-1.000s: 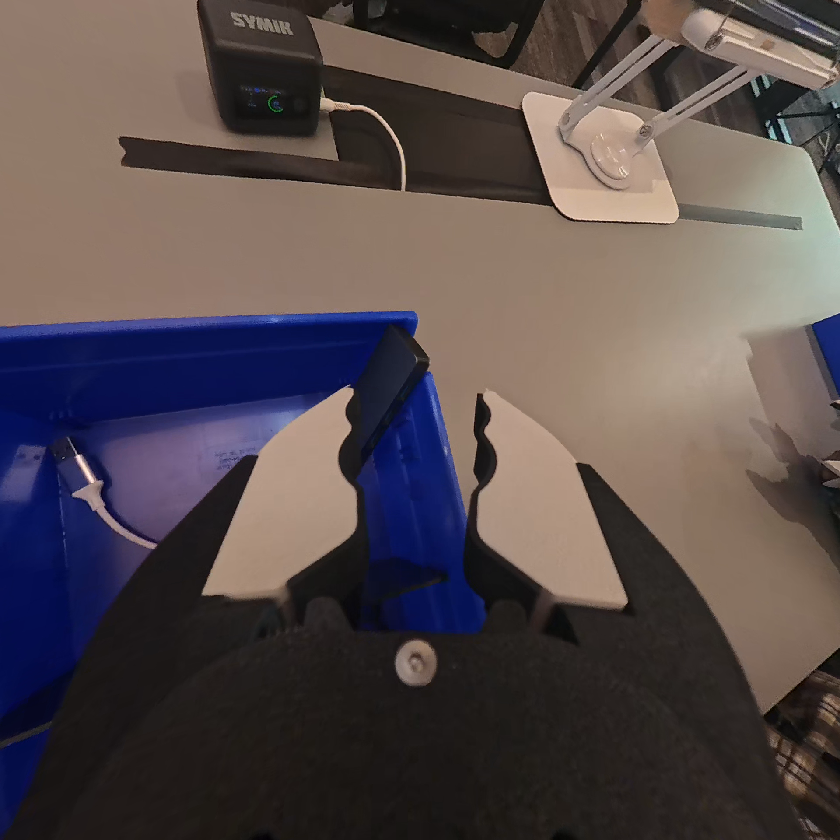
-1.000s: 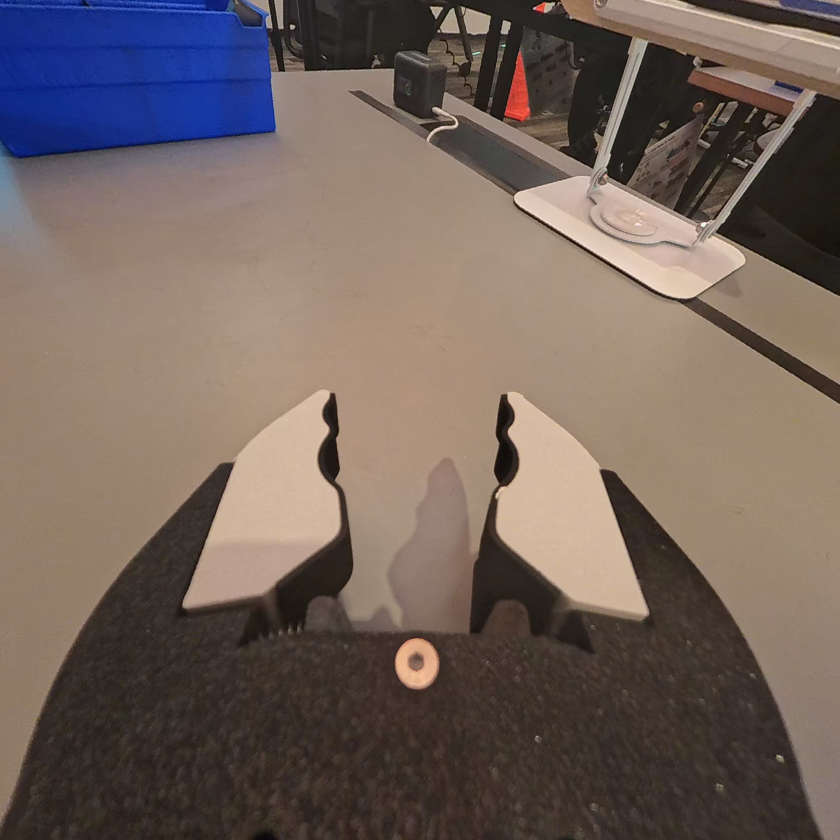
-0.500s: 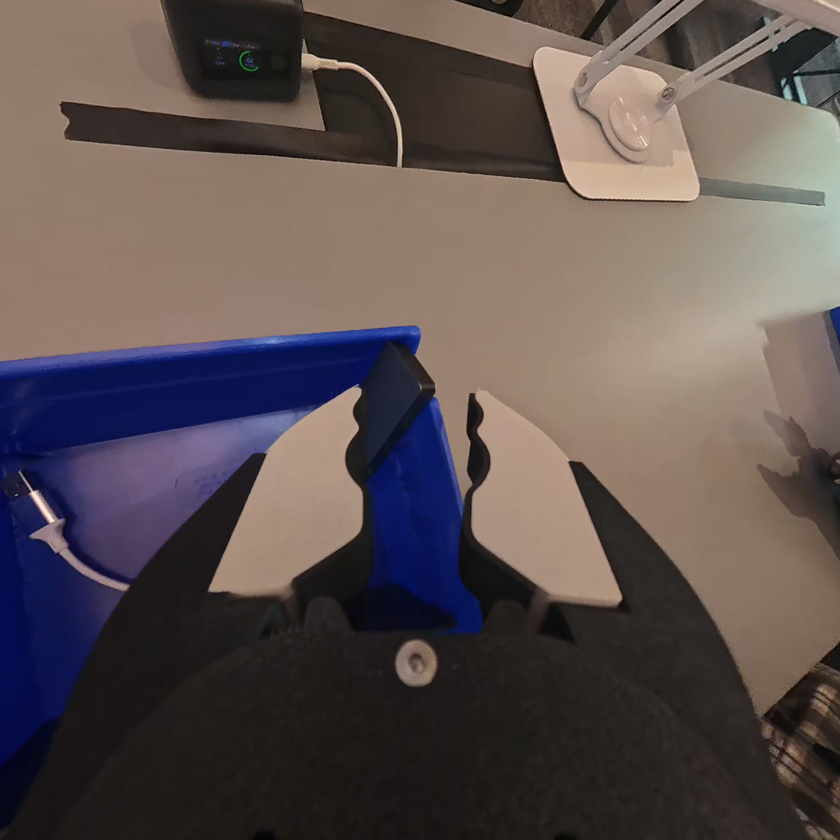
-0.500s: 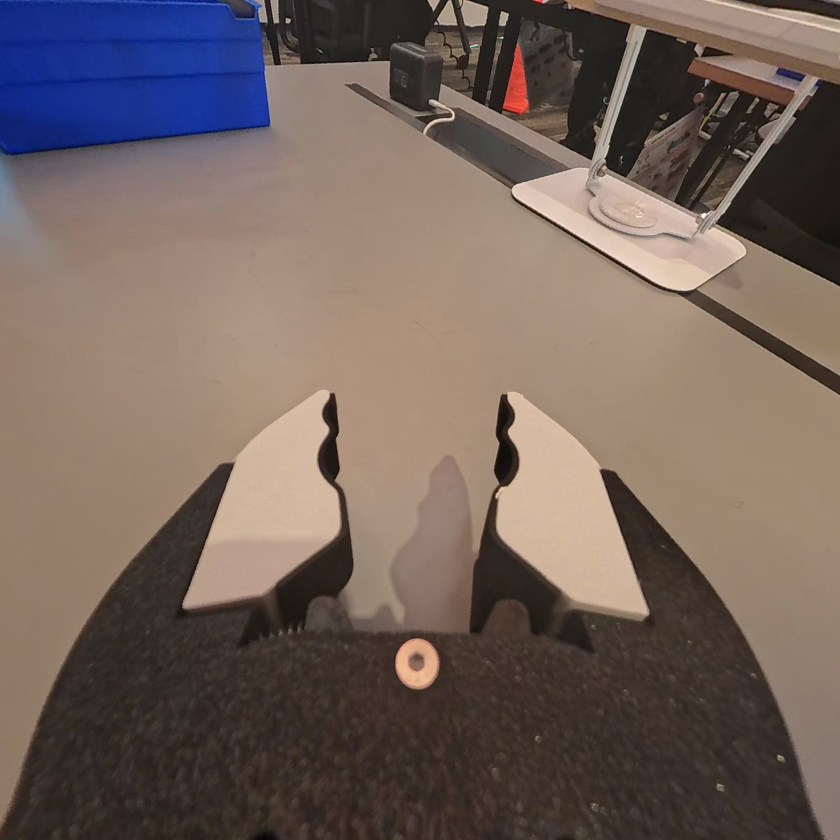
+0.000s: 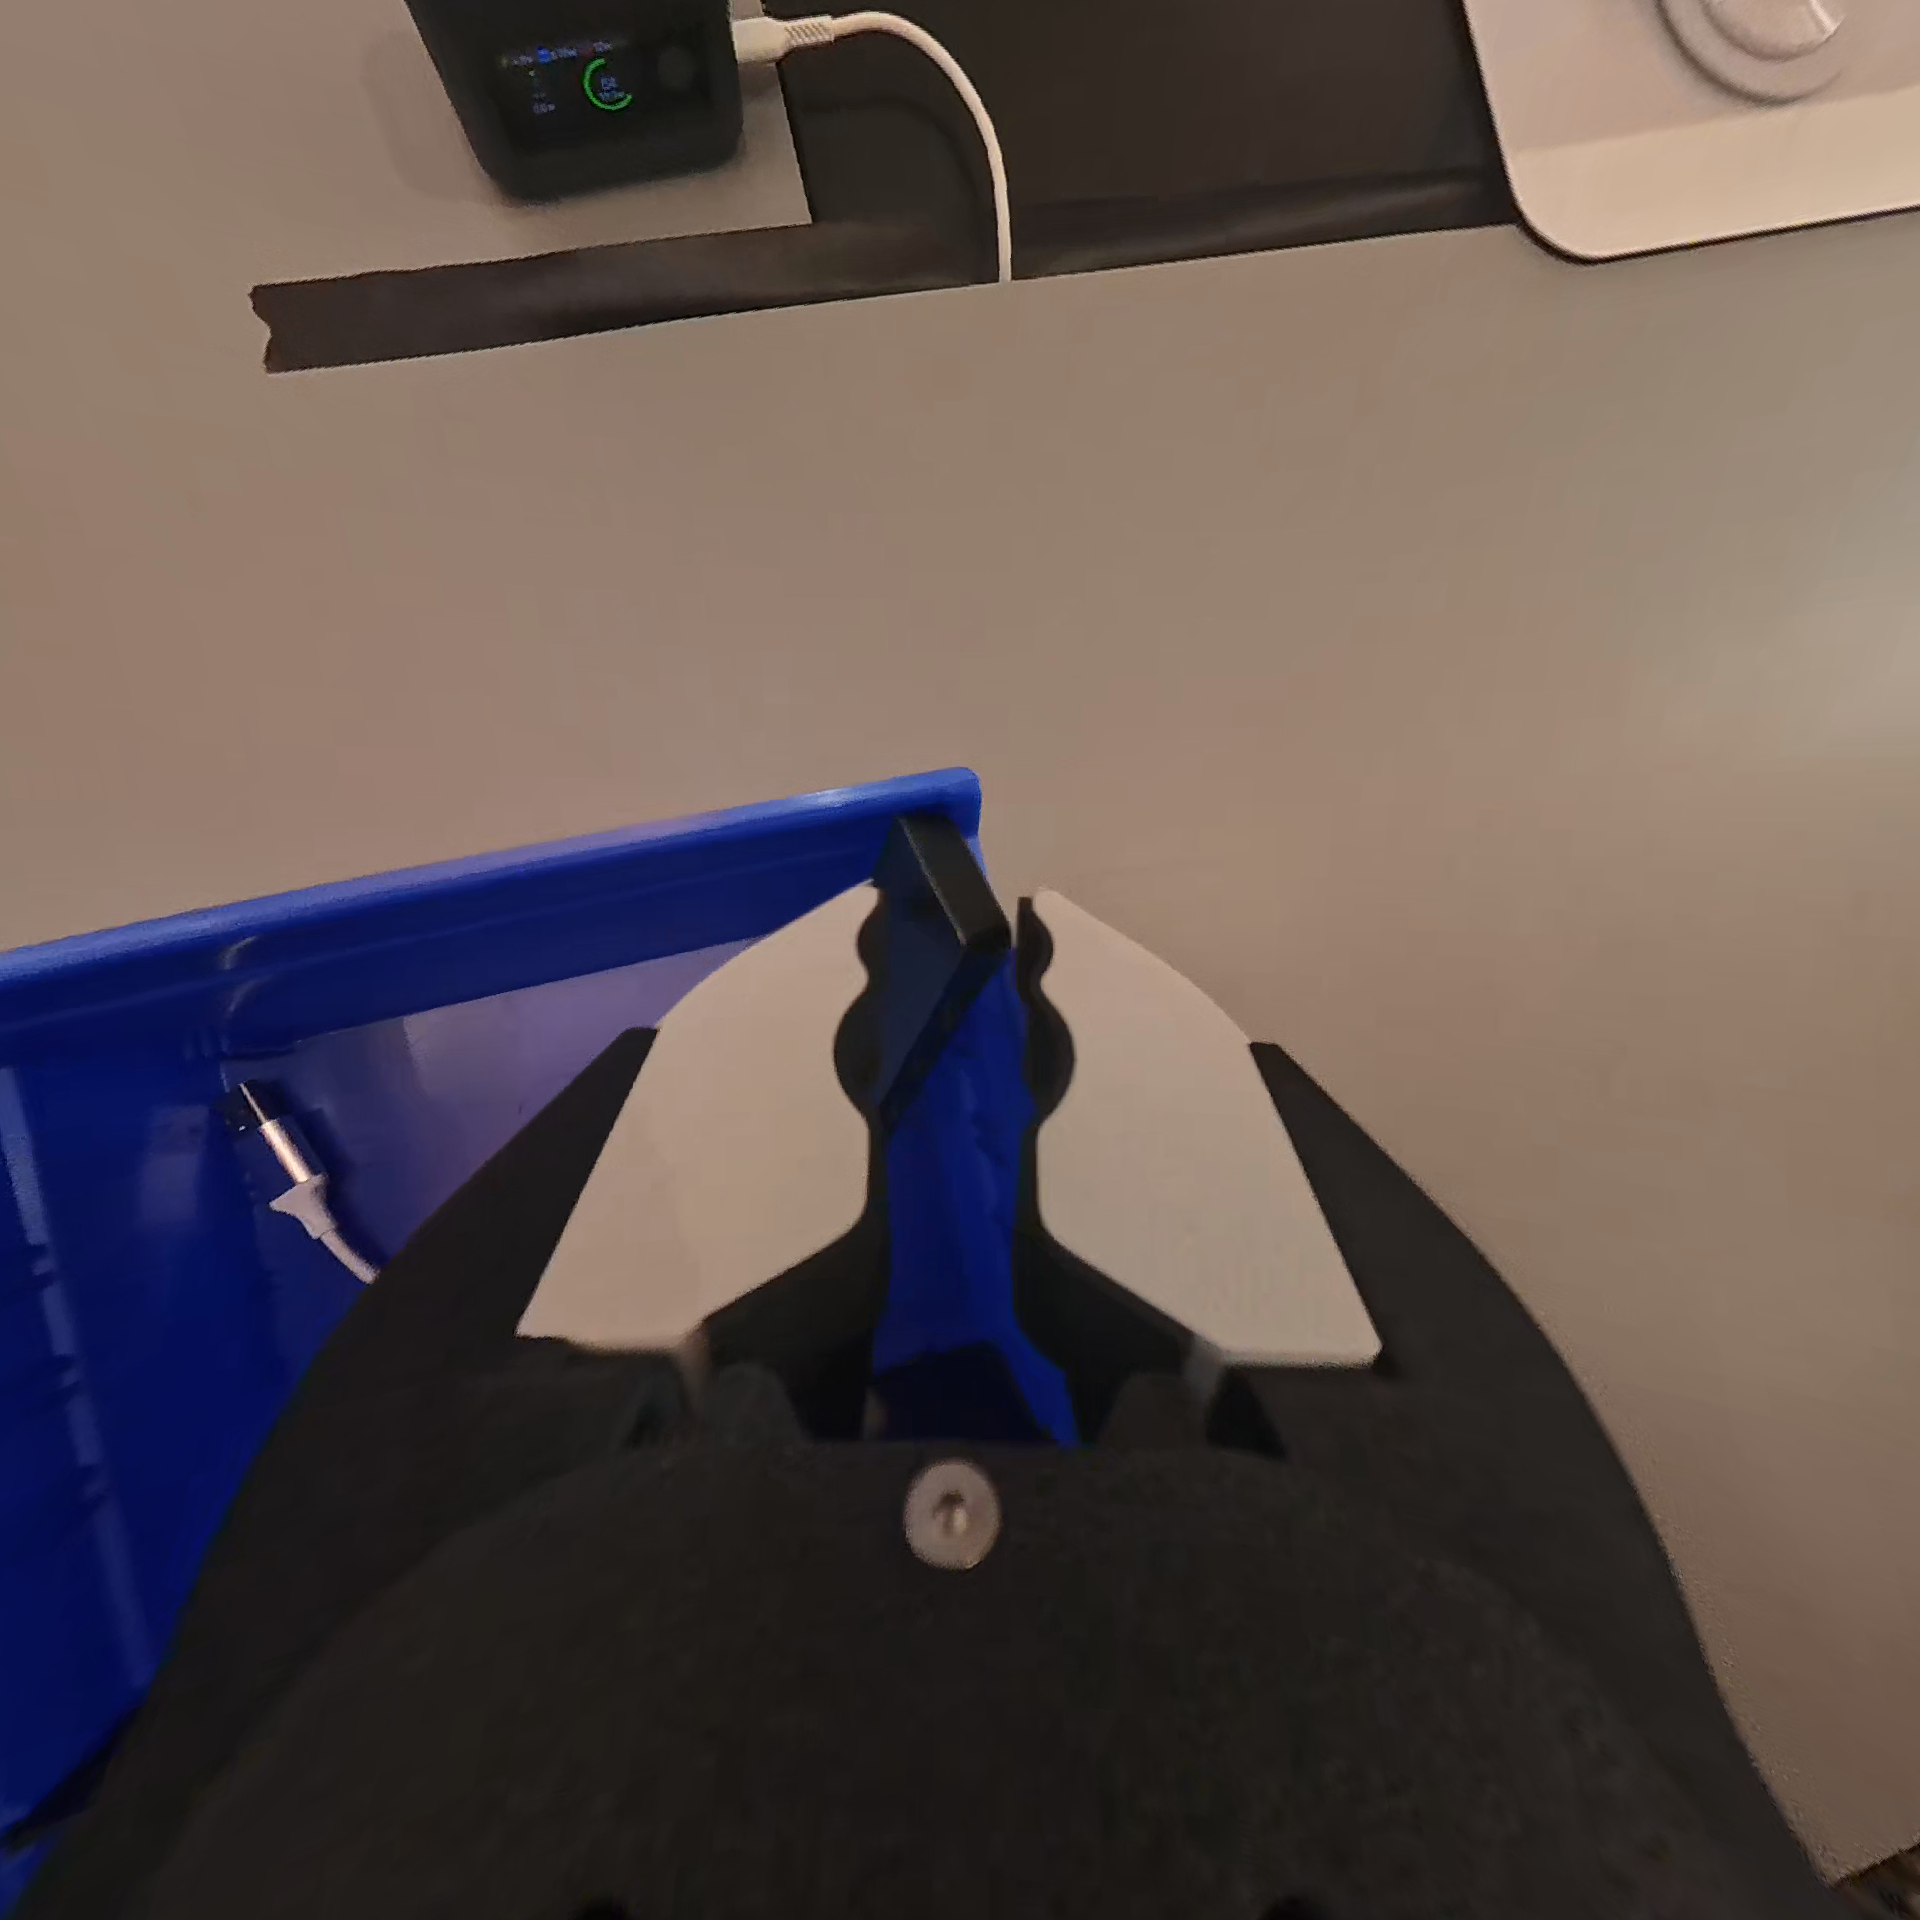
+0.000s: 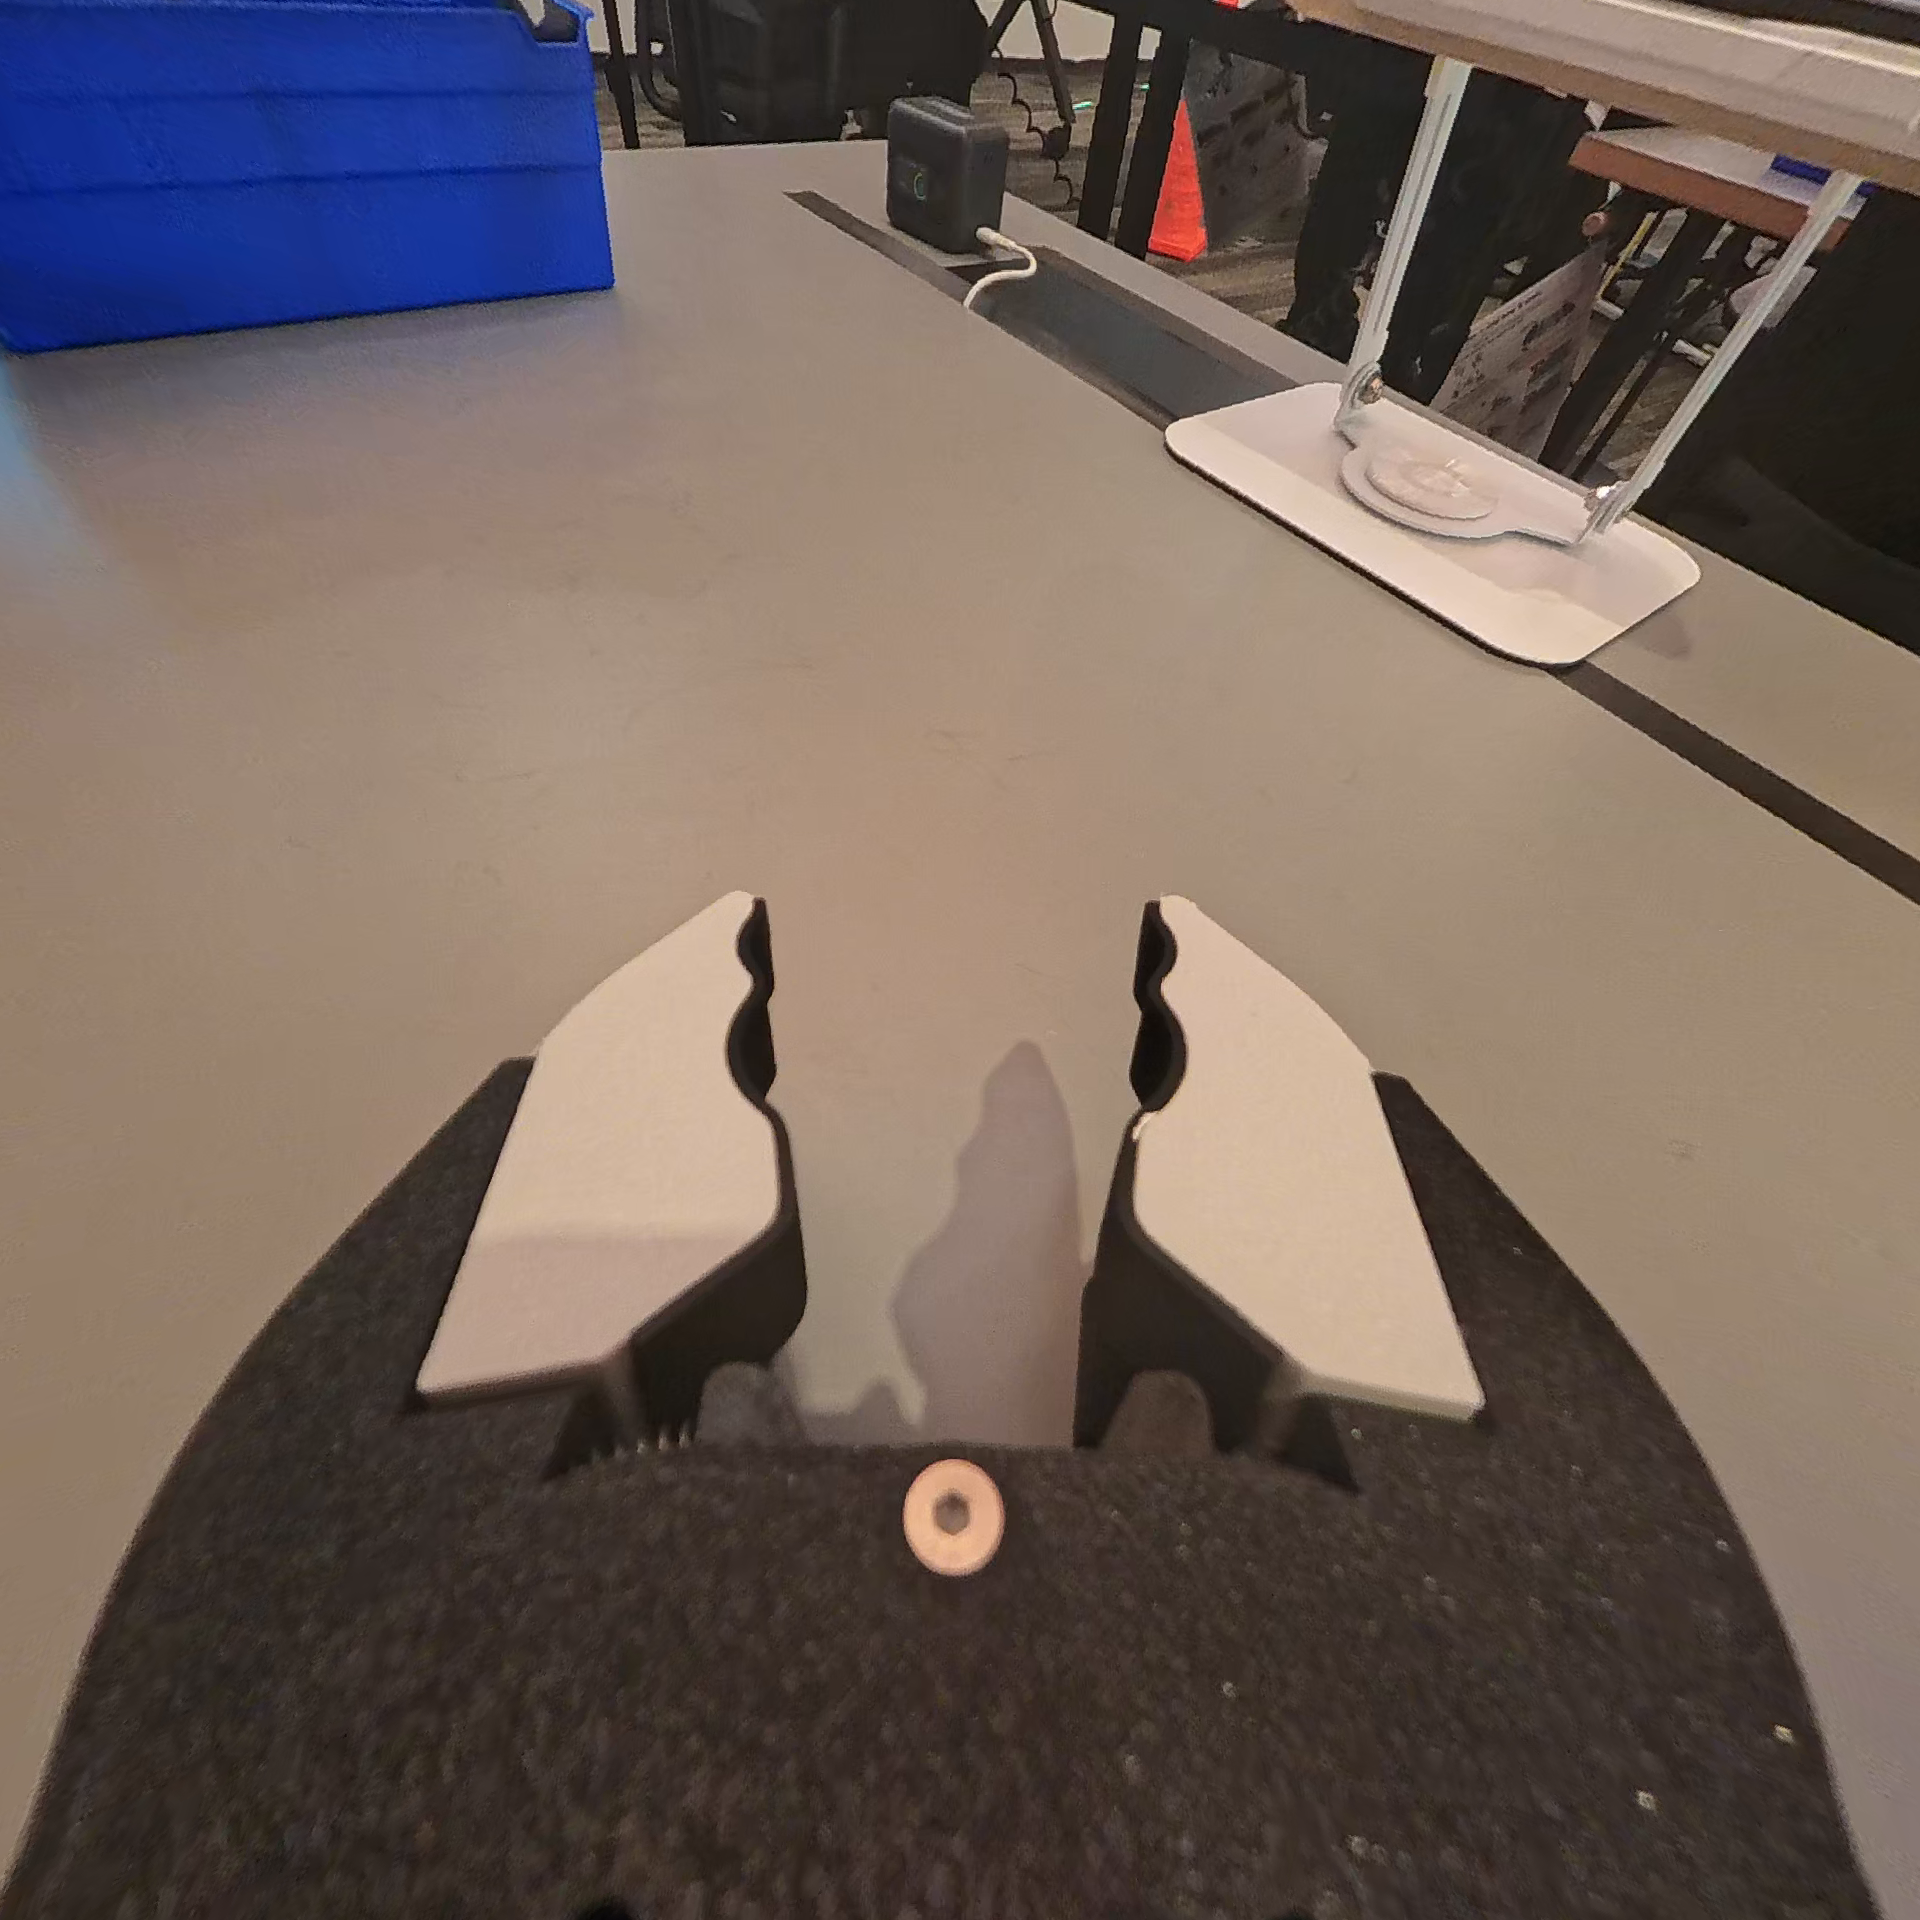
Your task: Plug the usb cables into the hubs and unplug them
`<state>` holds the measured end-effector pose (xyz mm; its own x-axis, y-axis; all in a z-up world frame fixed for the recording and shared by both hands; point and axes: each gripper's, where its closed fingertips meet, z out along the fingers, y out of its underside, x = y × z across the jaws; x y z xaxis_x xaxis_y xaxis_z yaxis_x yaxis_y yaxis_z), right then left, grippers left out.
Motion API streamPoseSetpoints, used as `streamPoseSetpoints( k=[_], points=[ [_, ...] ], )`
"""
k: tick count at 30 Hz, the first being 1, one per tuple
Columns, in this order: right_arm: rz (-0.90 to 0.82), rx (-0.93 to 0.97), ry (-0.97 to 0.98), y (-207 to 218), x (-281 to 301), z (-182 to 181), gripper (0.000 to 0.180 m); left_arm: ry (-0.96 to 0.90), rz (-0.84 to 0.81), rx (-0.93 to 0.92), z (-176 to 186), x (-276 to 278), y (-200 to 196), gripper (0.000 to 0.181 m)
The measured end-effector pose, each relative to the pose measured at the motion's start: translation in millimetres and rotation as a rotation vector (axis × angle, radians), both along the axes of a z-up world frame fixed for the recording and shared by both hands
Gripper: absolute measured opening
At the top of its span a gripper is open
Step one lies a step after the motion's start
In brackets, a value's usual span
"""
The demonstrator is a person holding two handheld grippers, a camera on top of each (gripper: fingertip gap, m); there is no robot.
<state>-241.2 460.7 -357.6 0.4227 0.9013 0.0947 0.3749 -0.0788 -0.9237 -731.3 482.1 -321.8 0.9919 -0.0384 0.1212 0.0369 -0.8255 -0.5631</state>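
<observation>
While left gripper (image 5: 951, 935) narrows on black hub (image 5: 935, 935) at blue bin (image 5: 499, 904) corner | right gripper (image 6: 956, 935) wide, empty | next: likely lift hub onto bench (image 5: 1351, 623)

Ahead of the right gripper (image 6: 956, 935) a broad bare stretch of the surface (image 6: 727, 644) is left open. It is bounded at the far left by the blue bin (image 6: 291, 177) and at the right by the white stand base (image 6: 1455, 520) and a black charger (image 6: 943, 171). The left gripper (image 5: 951, 935) is hemmed by the bin's corner wall (image 5: 520, 894), where a black hub (image 5: 940, 935) is wedged.
</observation>
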Motion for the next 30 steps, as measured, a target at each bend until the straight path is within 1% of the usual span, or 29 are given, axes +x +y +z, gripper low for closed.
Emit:
streamPoseSetpoints(
  k=[1, 6, 10, 12, 16, 24, 27, 30],
  points=[
    [0.000, 0.000, -0.001, -0.1, 0.0, -0.1, 0.066, 0.007, -0.004, -0.001, -0.2, 0.2, 0.0, 0.019],
    [0.002, 0.000, -0.003, -0.4, -0.6, -0.6, 0.066, 0.013, -0.008, 0.000, 0.8, -0.4, -0.2, 0.018],
    [0.003, -0.003, -0.004, -0.3, -0.9, -1.5, 0.066, 0.007, 0.000, 0.026, 7.8, -5.1, -0.8, 0.012],
    [0.004, -0.005, -0.004, -0.3, -1.2, -2.0, 0.066, -0.014, 0.009, 0.023, 8.0, -6.8, -2.0, 0.012],
    [0.005, -0.005, -0.006, -0.4, -1.5, -2.5, 0.066, 0.003, 0.023, 0.040, 9.5, -12.9, -2.3, 0.011],
    [0.009, -0.004, -0.005, -0.7, -1.9, -2.4, 0.066, 0.007, -0.017, 0.024, -0.4, -8.0, -2.0, 0.011],
    [0.006, -0.004, -0.003, -0.1, -1.2, -2.1, 0.066, 0.044, -0.019, 0.025, -1.7, -8.9, -0.4, 0.011],
    [0.004, -0.003, 0.001, 0.4, -0.7, -1.3, 0.066, 0.080, 0.001, 0.054, 7.4, -15.0, -0.5, 0.011]
  ],
)
